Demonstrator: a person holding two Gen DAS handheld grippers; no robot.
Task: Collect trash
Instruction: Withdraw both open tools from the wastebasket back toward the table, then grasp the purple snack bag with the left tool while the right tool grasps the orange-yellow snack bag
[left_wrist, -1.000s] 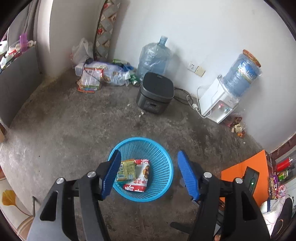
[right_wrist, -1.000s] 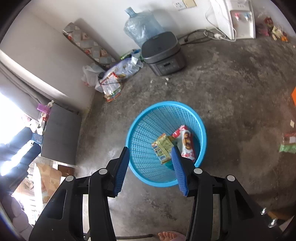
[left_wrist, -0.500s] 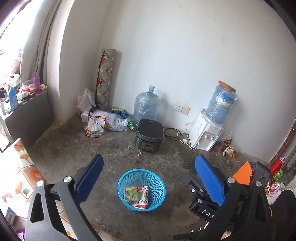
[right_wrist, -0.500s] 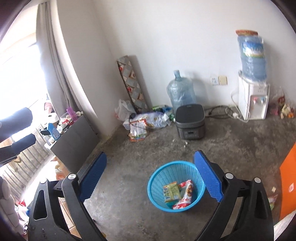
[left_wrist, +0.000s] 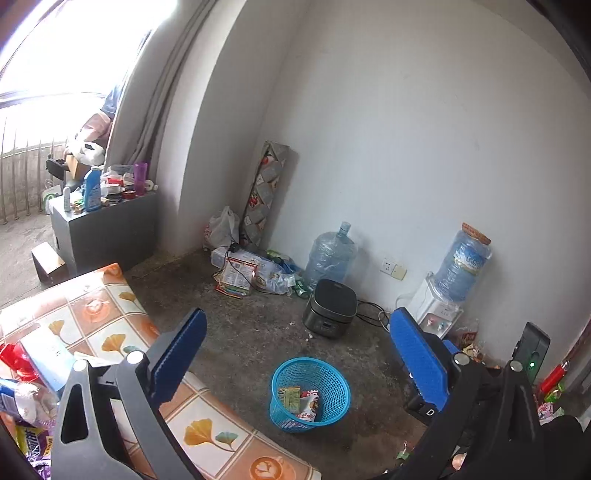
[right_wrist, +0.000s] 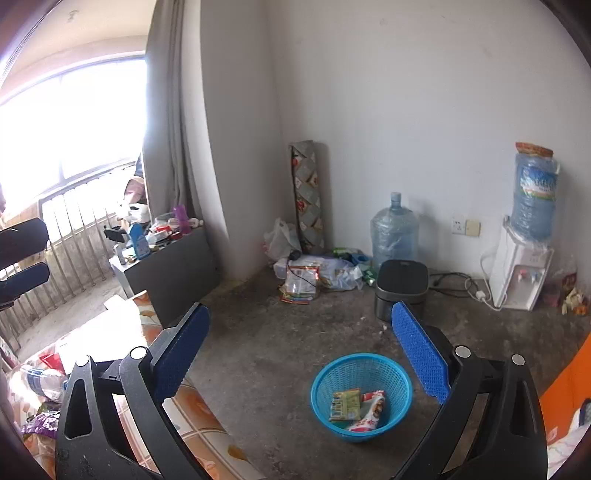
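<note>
1. While both stand high over the floor, the left gripper and right gripper gape fully, nothing between the pads.
2. Basket on the floor below the jaws, well apart; green packet and red packet inside.
3. Cooker and jug beyond the basket.
4. Patterned table under the left finger.

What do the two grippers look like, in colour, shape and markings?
The left gripper and the right gripper look alike: black frames with cut-out openings, silver round bolts, and two long flat fingers faced with ribbed blue pads. A black part beside the left gripper's finger shows a white letter D.
</note>
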